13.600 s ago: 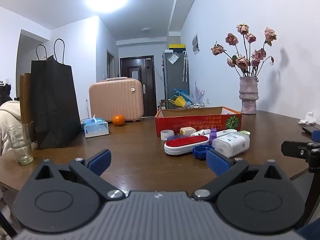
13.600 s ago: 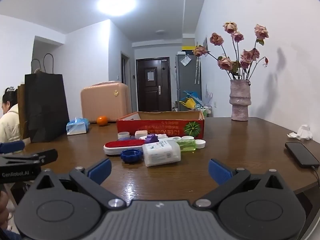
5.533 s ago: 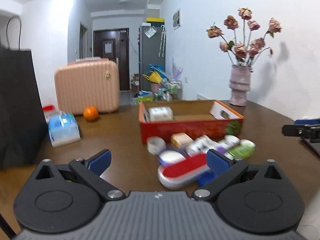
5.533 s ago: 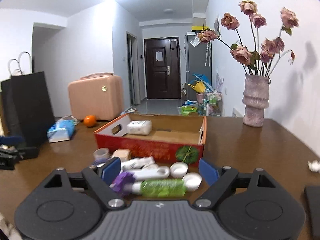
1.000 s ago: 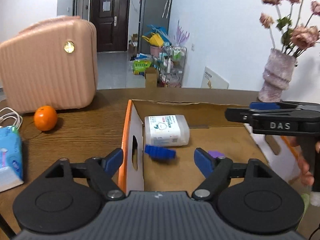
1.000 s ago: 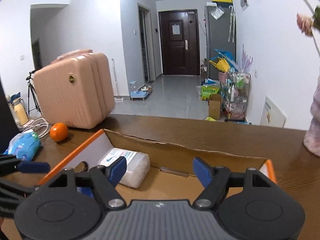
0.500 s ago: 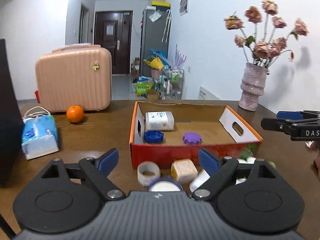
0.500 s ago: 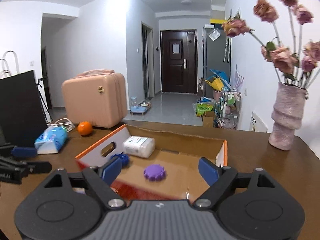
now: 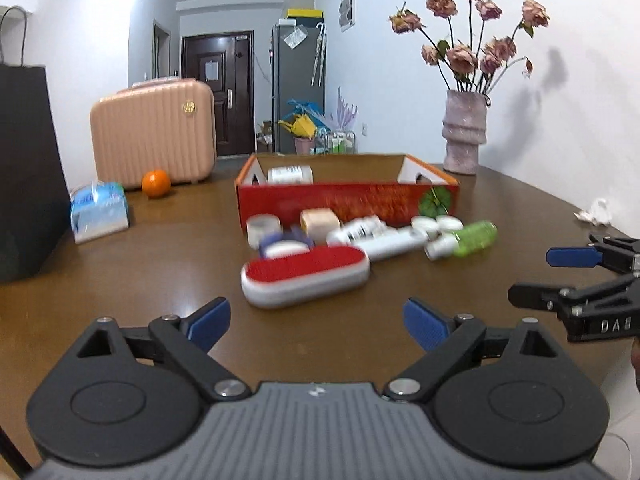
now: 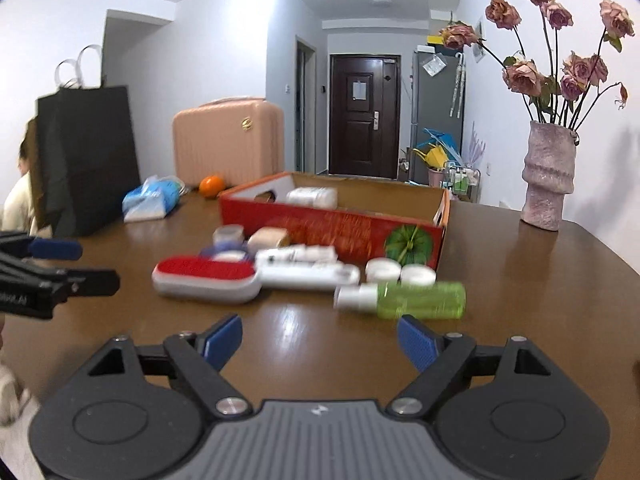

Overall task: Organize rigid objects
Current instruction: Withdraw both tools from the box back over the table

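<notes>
Black bag (image 9: 28, 168): It stands at the far left of the left wrist view, and we leave it alone.
Tissue pack (image 9: 98, 211): It lies left of the middle, near the orange (image 9: 156, 183).
Left gripper (image 9: 316, 322): We hold it low in the frame over the bare table (image 9: 140, 280). Its jaws have just been opening and now stand wide, with nothing between them.
Red brush (image 9: 306, 276): It lies on the table just above our left gripper in the frame, a bit left of the middle. Its long side runs left to right and tips up a little at the right end.
White tubes (image 9: 380, 238): They lie right of the brush, in front of the box (image 9: 348, 200).
Box: It sits in the middle of the frame, behind the pile. A white jar (image 9: 290, 174) already lies inside it.
Green bottle (image 10: 416, 300): It lies on its side just above our right gripper (image 10: 320, 342), long side left to right, white cap to the left.
Right gripper: Its jaws have just been opening too; they are wide and hold nothing.
Who is nearer: We think our left hand is closer to the brush and our right hand to the green bottle.
</notes>
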A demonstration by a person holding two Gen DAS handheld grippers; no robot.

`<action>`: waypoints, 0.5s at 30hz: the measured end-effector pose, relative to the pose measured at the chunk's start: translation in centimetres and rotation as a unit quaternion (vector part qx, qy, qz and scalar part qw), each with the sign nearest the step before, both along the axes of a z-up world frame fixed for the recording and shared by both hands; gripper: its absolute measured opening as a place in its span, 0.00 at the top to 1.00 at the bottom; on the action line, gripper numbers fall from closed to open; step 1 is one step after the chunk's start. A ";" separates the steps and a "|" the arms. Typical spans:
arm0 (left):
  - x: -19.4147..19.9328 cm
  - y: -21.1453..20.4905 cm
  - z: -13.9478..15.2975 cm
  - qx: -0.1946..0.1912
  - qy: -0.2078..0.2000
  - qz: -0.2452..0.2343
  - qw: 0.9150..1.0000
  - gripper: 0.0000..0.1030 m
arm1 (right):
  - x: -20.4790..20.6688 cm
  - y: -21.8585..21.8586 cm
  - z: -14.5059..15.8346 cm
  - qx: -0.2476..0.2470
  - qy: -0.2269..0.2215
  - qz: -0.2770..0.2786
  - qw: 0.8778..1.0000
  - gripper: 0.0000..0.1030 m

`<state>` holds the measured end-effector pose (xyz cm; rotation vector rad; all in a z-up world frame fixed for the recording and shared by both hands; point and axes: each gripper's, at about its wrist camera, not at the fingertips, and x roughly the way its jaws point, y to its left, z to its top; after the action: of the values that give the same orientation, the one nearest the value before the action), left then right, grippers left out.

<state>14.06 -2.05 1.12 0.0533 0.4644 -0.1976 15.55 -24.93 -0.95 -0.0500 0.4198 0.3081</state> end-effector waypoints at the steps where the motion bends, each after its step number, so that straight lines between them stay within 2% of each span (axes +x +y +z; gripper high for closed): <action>1: -0.7 0.0 -0.3 0.000 0.004 -0.001 1.000 0.07 | -0.9 0.0 -0.5 -0.004 0.002 0.000 1.000 0.18; 7: -2.2 -0.5 -1.0 0.009 0.014 0.000 1.000 0.07 | -4.1 -0.6 -2.0 0.009 0.023 -0.013 1.000 0.18; 15: -2.3 -1.4 -0.8 0.005 0.012 -0.004 1.000 0.07 | -4.7 -1.8 -1.7 0.026 0.015 -0.029 0.999 0.18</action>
<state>11.78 -3.44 0.27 0.0617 0.4898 -0.2042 10.86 -26.70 -2.68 0.0180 0.4428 0.2622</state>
